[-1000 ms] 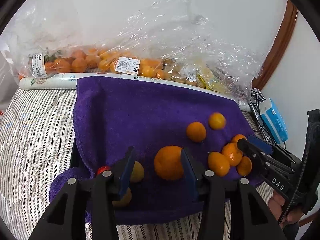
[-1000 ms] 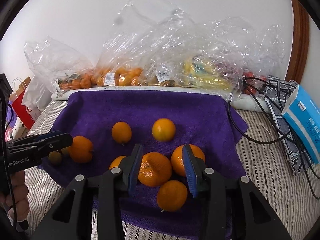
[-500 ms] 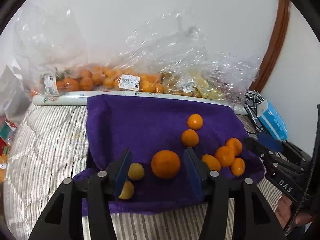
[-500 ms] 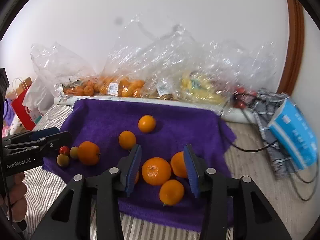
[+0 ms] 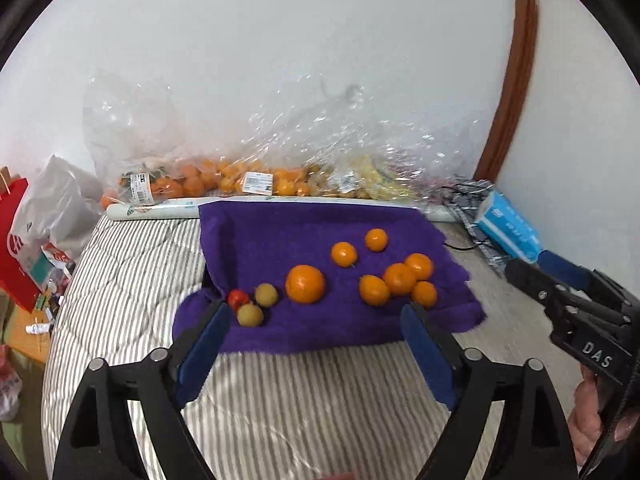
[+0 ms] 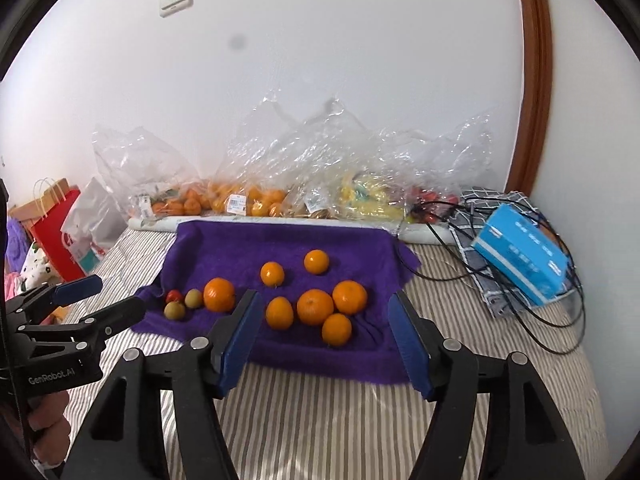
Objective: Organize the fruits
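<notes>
Both grippers had backed off the purple towel (image 5: 320,236), jaws apart, empty. Large orange (image 5: 305,284) lay ahead of left gripper (image 5: 316,350); four-orange cluster (image 6: 316,307) ahead of right gripper (image 6: 323,338).

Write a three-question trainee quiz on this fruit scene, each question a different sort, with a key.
1. True or false: the left gripper is shut on the large orange.
2. Multiple choice: the small red fruit lies at which side of the purple towel, seen from the right wrist? A) left end B) middle C) right end
3. Fill in: the blue box rests on the striped bedding, to the towel's ____.

Key: 1 false, both the left and the right gripper are open and empty. 2 A, beside two yellow-green fruits. 3 right.
</notes>
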The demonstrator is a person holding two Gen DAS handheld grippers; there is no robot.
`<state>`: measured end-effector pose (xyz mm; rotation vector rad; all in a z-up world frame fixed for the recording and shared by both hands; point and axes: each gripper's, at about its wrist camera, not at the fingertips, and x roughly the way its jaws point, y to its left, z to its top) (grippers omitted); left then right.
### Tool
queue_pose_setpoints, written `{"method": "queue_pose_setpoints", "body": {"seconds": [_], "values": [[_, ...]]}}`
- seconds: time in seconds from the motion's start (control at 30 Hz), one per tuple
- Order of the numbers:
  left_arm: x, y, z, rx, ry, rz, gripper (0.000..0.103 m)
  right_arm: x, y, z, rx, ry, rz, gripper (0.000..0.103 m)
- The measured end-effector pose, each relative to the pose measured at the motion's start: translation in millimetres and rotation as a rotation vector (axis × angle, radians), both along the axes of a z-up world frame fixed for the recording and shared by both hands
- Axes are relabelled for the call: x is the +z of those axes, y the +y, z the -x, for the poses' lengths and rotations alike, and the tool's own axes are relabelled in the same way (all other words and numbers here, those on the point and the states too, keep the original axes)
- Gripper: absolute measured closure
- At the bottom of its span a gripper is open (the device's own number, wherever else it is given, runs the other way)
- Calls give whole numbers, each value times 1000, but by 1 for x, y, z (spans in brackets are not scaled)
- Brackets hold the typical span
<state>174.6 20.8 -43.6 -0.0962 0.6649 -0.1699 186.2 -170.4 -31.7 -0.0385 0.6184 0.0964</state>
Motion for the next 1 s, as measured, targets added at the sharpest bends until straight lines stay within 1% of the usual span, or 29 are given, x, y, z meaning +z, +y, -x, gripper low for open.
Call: {"method": "queue_pose_setpoints", "body": {"seconds": [0.1,0.13,0.2,0.23,0.3,0.37,0.47,0.6,0.7,0.77,1.0], "values": [[8,-8,22,-4,-18,-16,14,8,-1,19,-24,9,1,37],[10,-9,28,-2,-24,-18,13,9,-1,25,-25,6,2,36],[14,-11,42,4,-36,-10,11,13,-2,40,-20,-2,-9,23],[15,-11,48,6,-38,-5,11,15,-3,49,-18,-6,-18,15],[17,-9,60,16,-49,4,10,17,-3,62,-12,-19,-19,12],[19,-7,71,34,-60,-2,10,19,-2,76,-21,-27,4,6],[24,-4,88,60,-76,-6,10,20,0,93,-18,-27,33,5],[30,-2,108,66,-92,6,10,22,-6,111,-11,-11,-9,4],[32,-4,120,70,-101,-1,10,25,-9,125,-18,-13,-8,4],[33,-6,126,75,-107,-14,10,28,-10,132,-17,-22,-13,4],[33,-12,137,59,-108,-20,10,32,-17,145,-41,-22,-19,4]]}}
